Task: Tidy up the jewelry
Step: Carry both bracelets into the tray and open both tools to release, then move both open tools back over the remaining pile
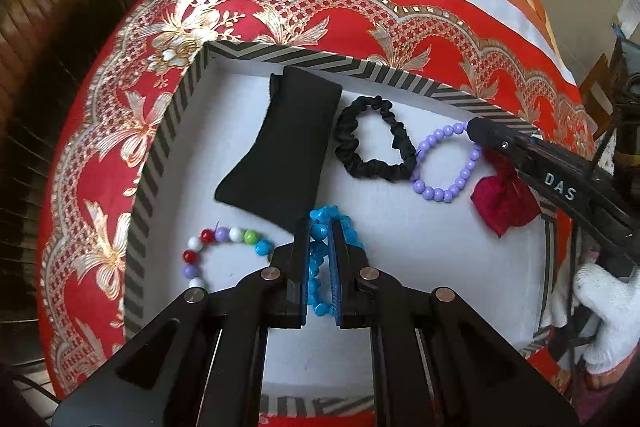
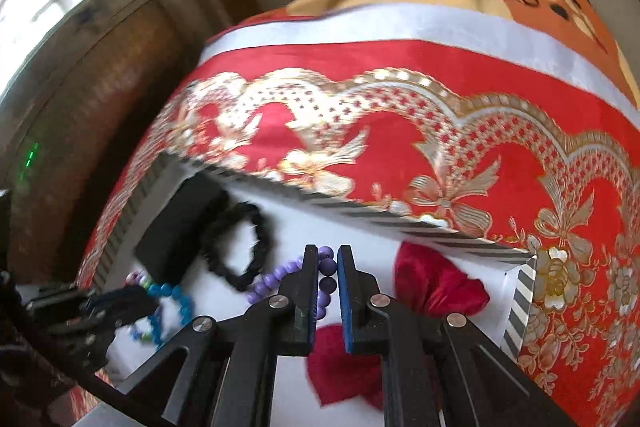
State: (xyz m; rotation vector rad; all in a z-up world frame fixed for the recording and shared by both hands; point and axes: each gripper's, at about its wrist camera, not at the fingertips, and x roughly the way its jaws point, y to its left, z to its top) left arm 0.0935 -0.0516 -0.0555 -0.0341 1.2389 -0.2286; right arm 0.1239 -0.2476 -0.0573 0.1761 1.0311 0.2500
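A: Striped box [image 1: 168,131], white floor, on red-and-gold tablecloth [image 1: 100,155]. Left to right inside: multicolour bead bracelet [image 1: 224,247] near left; black pouch [image 1: 280,143] far left, lying flat; blue bead bracelet [image 1: 320,259] near centre; black scrunchie [image 1: 372,143] beyond it; purple bead bracelet [image 1: 444,163] touching the scrunchie's right edge; red velvet pouch [image 1: 504,203] at right.

B: Left gripper [image 1: 320,227]?

A: Nearly closed, blue bracelet pinched between the pads, loop running down the gap. Whether lifted or resting on the floor: cannot tell.

B: Right gripper [image 2: 328,259]?

A: Fingers narrowly apart, straddling purple beads at the far right of that loop. Right-wrist view blurred; actual grip on the beads not confirmed. Tip sits close under the far striped wall.

B: Doing the step well?

A: Probably placing or straightening each bracelet. Best to keep the blue loop held by few beads, set down in the bare white patch at centre, clear of the multicolour bracelet. On the purple side, close on one or two beads only and draw rightward gently, away from the scrunchie.

B: Obstacles?

A: Scrunchie touching purple beads — likely to drag along. Red pouch just right of the purple loop, crowding that side. Black pouch near the blue bracelet's far end. Gloved hand [image 1: 600,311] at far right edge, outside the box.
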